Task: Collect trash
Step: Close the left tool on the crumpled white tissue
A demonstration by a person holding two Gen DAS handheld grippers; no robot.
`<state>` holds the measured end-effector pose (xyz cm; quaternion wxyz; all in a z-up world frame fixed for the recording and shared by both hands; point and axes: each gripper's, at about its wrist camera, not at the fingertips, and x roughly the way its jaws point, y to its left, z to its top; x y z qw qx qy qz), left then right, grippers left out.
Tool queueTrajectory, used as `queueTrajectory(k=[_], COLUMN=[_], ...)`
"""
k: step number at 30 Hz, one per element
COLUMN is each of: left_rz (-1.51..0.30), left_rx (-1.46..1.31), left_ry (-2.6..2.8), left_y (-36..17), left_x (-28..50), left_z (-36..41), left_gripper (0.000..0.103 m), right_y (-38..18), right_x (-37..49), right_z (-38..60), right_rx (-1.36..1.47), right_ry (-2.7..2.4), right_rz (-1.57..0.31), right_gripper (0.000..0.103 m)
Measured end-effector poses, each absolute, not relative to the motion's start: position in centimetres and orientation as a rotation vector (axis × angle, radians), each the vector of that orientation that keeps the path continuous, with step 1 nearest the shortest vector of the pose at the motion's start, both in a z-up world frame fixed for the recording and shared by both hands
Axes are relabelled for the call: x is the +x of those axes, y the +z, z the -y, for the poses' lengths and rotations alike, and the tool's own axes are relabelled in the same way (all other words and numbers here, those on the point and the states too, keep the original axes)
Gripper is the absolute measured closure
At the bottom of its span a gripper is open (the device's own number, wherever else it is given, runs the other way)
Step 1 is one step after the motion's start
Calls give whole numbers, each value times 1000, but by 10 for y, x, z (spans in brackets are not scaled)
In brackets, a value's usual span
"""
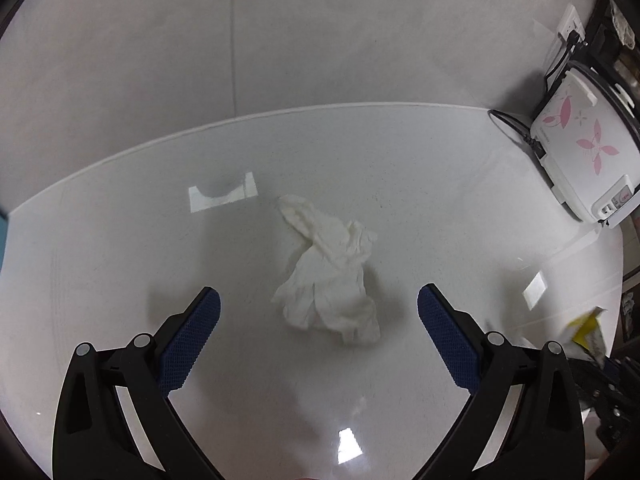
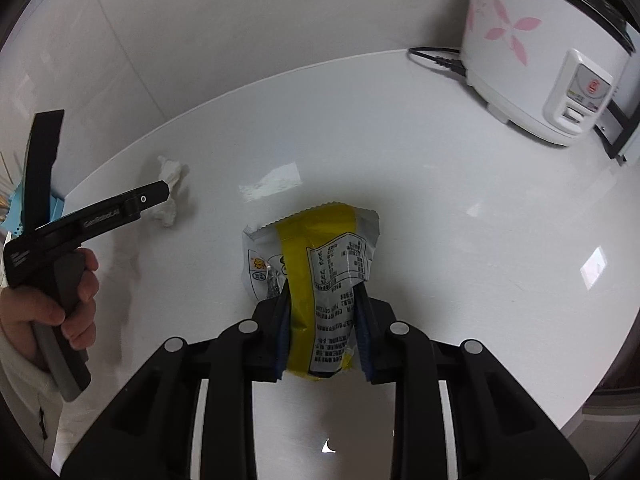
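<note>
Your right tool point(image 2: 322, 316) pinches the wrapper point(image 2: 316, 264) — its upper half sticks out past the pads. Your left tool point(image 1: 319, 300) gapes wide, gripping nothing, with the tissue point(image 1: 330, 280) on the desk point(image 1: 440, 208) between its fingers. Bare desk beyond — cooker point(image 1: 580, 152) far right, by the edge.
</note>
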<state>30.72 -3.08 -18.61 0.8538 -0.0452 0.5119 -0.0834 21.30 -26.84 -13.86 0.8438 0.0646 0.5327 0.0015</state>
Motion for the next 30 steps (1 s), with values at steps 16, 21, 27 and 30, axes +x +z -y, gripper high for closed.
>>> queueTrajectory(k=[16, 21, 27, 30], left_rz=[-1075, -1081, -1059, -1043], left_rx=[-28, -49, -47, -57], left_ry=[-105, -93, -94, -78], left_y=[-196, -192, -180, -169], left_x=[320, 310, 283, 263], left_z=[55, 50, 50, 49], left_gripper=[66, 95, 96, 96], right_y=[-134, -133, -129, -125], right_x=[203, 202, 198, 195], right_z=[295, 293, 292, 291], right_rx=[174, 169, 158, 146], right_ry=[-10, 15, 61, 96], right_rz=[-1118, -1114, -1106, -1092], right_gripper=[78, 78, 78, 78])
